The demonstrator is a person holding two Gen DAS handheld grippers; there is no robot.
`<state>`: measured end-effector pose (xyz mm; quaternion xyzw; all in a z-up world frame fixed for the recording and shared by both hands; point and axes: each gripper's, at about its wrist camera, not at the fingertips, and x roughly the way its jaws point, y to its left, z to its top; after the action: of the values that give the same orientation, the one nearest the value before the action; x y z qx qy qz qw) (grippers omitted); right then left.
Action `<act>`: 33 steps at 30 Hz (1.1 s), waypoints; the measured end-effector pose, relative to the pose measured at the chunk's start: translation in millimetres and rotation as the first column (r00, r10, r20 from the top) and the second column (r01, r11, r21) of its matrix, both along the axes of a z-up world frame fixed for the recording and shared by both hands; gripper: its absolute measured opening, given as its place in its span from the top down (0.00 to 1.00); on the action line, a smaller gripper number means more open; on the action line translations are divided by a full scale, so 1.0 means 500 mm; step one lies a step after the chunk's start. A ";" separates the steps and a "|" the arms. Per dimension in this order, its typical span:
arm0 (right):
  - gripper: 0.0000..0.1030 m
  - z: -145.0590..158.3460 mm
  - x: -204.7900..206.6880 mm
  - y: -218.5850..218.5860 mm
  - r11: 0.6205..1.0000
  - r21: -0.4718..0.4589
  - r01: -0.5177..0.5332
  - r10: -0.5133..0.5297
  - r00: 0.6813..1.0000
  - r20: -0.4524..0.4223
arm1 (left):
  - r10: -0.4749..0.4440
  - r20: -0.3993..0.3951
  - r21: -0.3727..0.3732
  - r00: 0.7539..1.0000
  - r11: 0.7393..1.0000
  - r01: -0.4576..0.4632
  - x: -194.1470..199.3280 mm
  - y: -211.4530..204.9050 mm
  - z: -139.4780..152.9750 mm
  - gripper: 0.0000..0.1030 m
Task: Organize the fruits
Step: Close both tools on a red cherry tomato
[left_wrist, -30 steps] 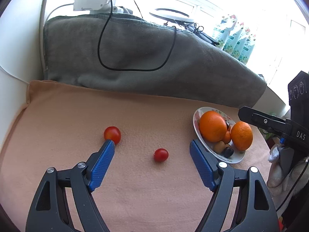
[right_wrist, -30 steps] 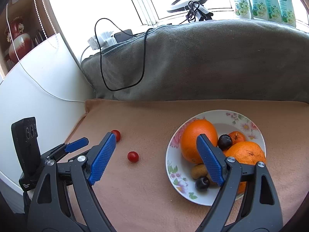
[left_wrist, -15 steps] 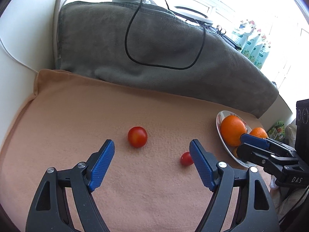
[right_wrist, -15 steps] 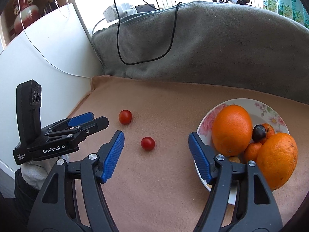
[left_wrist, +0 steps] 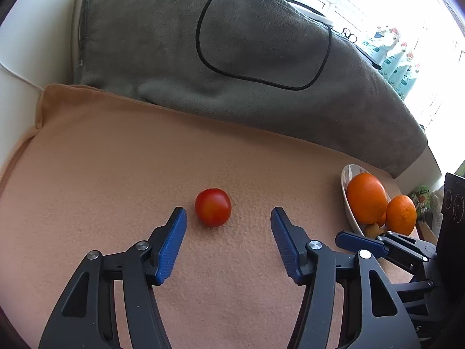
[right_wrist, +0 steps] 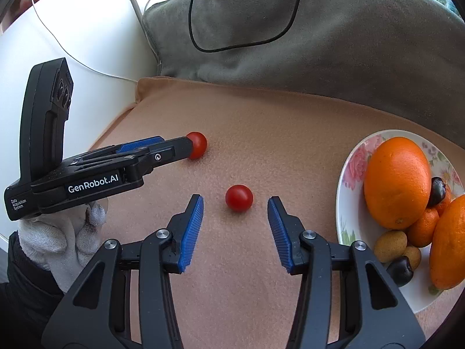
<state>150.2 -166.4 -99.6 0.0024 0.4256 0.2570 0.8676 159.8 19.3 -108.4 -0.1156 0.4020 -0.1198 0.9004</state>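
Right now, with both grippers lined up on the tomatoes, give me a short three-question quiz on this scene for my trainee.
1. True or false: the left gripper is shut on the bigger tomato.
2. How many tomatoes lie loose on the peach blanket? A) one B) two C) three
3. Fill in: the smaller tomato sits just ahead of the open ___ gripper.

Key:
1. False; its jaws are open and the tomato lies just ahead of them.
2. B.
3. Right. The plate of oranges is to its right.
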 end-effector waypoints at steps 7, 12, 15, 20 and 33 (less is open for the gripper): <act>0.58 -0.019 0.012 0.015 1.000 -0.031 -0.007 0.007 1.000 -0.019 | 0.014 -0.026 -0.022 1.000 1.000 -0.015 0.019 0.009 -0.020 0.47; 0.61 -0.027 0.023 0.022 0.999 -0.044 -0.012 0.011 1.000 -0.024 | 0.011 -0.039 -0.026 0.999 1.000 -0.012 0.024 0.008 -0.030 0.48; 0.63 -0.034 0.029 0.029 0.998 -0.054 -0.015 0.014 1.000 -0.028 | 0.009 -0.047 -0.025 0.999 1.000 -0.010 0.027 0.007 -0.035 0.50; 0.65 -0.038 0.027 0.025 0.998 -0.061 -0.018 0.016 0.999 -0.031 | 0.008 -0.056 -0.021 0.998 1.000 -0.009 0.036 0.004 -0.043 0.57; 0.74 -0.040 0.023 0.030 0.996 -0.084 -0.027 0.025 0.999 -0.020 | 0.016 -0.065 -0.029 0.998 0.999 -0.018 0.050 0.011 -0.056 0.71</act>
<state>161.5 -151.1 -119.8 -0.0371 0.4444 0.2501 0.8594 184.7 24.9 -136.4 -0.1362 0.4281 -0.1143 0.8861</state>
